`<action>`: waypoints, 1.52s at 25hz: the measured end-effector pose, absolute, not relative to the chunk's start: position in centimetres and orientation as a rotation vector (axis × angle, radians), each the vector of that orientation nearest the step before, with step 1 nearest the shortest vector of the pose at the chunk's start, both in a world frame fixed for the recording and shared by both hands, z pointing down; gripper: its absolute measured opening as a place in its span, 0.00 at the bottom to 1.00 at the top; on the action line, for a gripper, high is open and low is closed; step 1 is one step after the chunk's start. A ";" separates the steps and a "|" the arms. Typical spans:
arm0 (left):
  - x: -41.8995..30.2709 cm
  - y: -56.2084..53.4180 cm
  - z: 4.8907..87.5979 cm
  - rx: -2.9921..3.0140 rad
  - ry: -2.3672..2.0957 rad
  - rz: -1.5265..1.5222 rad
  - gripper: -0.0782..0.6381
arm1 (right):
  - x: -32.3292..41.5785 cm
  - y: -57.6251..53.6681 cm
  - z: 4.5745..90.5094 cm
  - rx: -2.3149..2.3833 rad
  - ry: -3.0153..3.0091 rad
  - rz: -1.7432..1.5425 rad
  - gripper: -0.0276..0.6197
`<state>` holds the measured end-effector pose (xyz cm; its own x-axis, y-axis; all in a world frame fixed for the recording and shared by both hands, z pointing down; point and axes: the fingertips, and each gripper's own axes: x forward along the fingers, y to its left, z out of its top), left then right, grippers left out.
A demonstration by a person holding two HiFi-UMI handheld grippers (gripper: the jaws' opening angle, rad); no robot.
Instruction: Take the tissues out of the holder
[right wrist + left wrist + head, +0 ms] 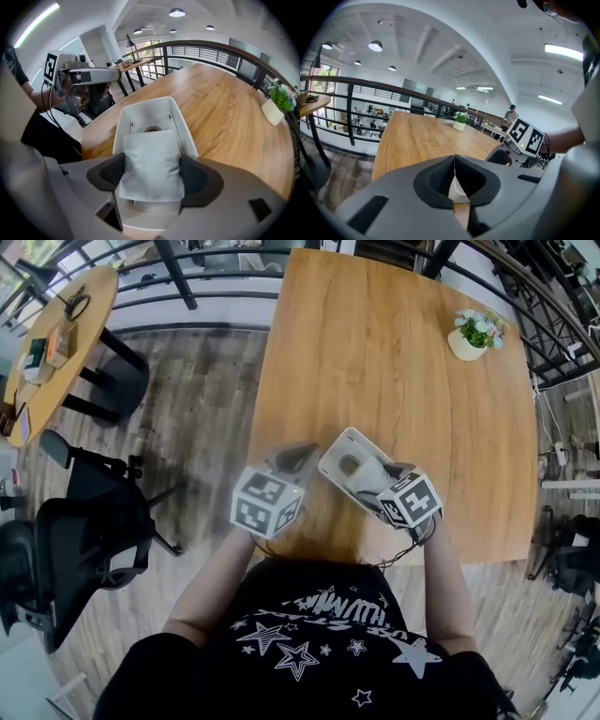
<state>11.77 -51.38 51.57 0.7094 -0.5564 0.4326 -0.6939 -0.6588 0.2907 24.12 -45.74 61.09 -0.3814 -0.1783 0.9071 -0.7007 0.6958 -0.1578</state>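
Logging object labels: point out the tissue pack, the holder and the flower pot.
tissue pack (152, 164), right gripper view, middle of its wrapper.
holder (148, 109), right gripper view, far inner wall.
flower pot (273, 112), right gripper view, pot's side.

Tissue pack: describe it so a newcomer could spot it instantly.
Near the front edge of the wooden table is a hard white holder. The tissue pack is the soft, crinkled white packet lying in it, pinched between the jaws of the right gripper.

An open-plan office or café-like loft. A long wooden table (394, 381) stands beside black railings (361, 82), with black office chairs (84, 540) on plank flooring (206, 399) and round ceiling lamps (375, 45) overhead.
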 end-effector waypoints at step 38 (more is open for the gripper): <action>7.8 -46.3 49.6 2.563 -0.934 0.407 0.13 | 24.9 -43.9 53.8 1.131 -2.003 0.397 0.55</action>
<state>7.79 -46.29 49.64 0.7369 -0.5513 0.3912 -0.6618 -0.7062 0.2515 24.88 -43.93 53.79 -0.2946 -0.5803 0.7593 -0.8259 0.5543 0.1032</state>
